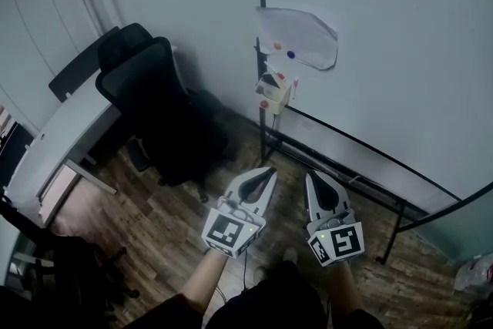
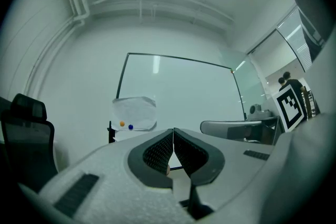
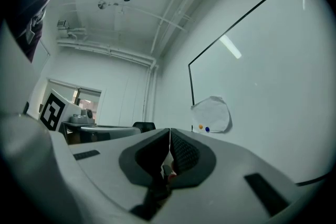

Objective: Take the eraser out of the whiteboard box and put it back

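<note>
No text or number was legible; the cube [image 1: 229, 232] on the left gripper [image 1: 269, 172] and the cube [image 1: 337, 241] on the right gripper [image 1: 311, 176] bore only square marker patterns.

On the whiteboard [image 1: 385, 50], the box [image 1: 274, 94] is too small to show what it holds.

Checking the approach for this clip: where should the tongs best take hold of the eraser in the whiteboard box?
Probably the eraser by its dark upper end, which shows above the rim of the box, coming from above and in front, since the whiteboard backs the box.
</note>
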A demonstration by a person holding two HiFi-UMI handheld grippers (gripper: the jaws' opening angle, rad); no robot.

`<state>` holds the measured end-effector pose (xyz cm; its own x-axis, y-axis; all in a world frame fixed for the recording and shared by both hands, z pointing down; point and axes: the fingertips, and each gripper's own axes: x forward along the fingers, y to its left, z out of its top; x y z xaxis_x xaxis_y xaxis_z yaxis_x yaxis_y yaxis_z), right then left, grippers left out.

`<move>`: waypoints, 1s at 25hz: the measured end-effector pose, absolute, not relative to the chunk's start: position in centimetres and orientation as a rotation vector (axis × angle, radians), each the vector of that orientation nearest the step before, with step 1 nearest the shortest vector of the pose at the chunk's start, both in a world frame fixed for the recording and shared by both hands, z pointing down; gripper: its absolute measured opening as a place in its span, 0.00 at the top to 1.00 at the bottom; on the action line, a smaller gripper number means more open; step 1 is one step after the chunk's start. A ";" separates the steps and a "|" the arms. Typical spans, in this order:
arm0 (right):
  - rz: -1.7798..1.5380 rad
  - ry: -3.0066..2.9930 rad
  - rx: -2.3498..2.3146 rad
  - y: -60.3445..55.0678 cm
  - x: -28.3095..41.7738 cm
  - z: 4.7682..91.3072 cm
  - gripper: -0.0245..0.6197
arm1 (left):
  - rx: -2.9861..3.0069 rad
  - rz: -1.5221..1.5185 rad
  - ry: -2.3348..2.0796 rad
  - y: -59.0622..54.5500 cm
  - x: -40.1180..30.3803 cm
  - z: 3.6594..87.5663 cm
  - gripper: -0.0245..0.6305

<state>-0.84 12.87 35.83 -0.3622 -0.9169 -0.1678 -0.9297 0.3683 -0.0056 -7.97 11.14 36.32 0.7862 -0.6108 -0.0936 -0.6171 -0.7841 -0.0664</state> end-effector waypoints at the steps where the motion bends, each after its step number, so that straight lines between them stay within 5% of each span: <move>1: 0.133 2.482 -1.682 12.3 -0.7 36.0 0.96 | -2.884 0.099 0.993 10.6 -7.8 36.5 0.95; 25: -0.033 2.602 -1.520 -1.9 2.5 40.1 0.96 | -2.869 -0.004 1.155 -4.0 -2.8 39.0 0.95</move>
<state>2.49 -1.92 40.06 -0.4849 -0.8689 -0.0990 -0.8662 0.4928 -0.0829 -2.84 -4.00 39.01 0.7213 -0.6925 -0.0158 -0.6923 -0.7201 -0.0464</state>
